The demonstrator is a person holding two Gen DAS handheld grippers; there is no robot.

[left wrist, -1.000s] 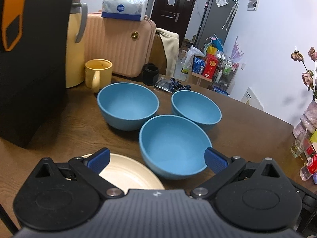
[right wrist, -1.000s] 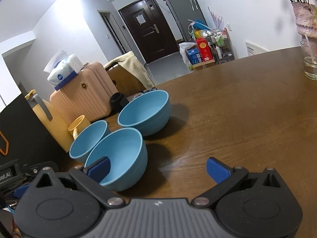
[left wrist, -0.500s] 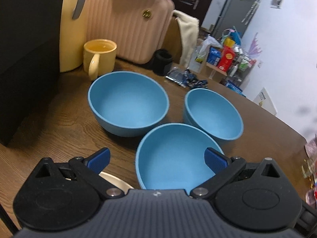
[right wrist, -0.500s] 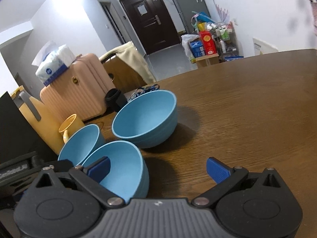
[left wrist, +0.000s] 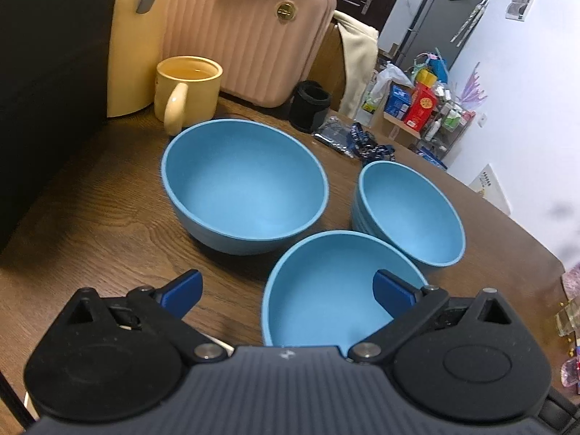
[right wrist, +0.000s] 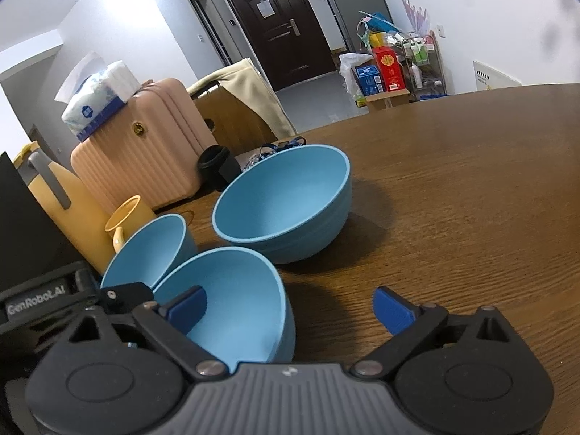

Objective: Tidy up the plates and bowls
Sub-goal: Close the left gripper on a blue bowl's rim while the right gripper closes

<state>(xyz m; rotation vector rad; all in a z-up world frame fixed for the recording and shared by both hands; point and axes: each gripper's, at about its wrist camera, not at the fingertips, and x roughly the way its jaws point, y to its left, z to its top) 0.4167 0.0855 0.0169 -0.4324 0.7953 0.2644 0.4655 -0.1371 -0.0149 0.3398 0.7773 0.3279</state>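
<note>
The dark brown wooden worktop [right wrist: 453, 188] carries everything, and the ribbed pink hard-shell suitcase [left wrist: 250, 36] at its far edge serves as the landmark. Just in front of the suitcase stands a pale yellow ceramic mug [left wrist: 186, 88] with liquid in it; nearer than the mug sits the largest round matte blue bowl [left wrist: 244, 185]. To the right of that one, further from the suitcase, rests a second blue bowl [left wrist: 409, 214] of the same make, and nearest the cameras, furthest from the suitcase, a third blue bowl [left wrist: 333, 290]. All three stand upright and separate, close together but none nested — so as far as the pictures show, the organizing has hardly begun: no stack exists yet, and no plate is clearly visible now. The left tool [left wrist: 286, 290] is spread wide and holds nothing, its right finger over the hollow of the nearest bowl and its left finger outside the rim above bare wood. The right tool [right wrist: 290, 308] has jaws that have just been closing a little, yet they are still wide and grip nothing; its left finger hangs inside that same bowl [right wrist: 224, 297], the bowl's right wall between the fingers, pads apparently not pressing. Likely the nearest bowl gets picked first — nesting it remains to do.
</note>
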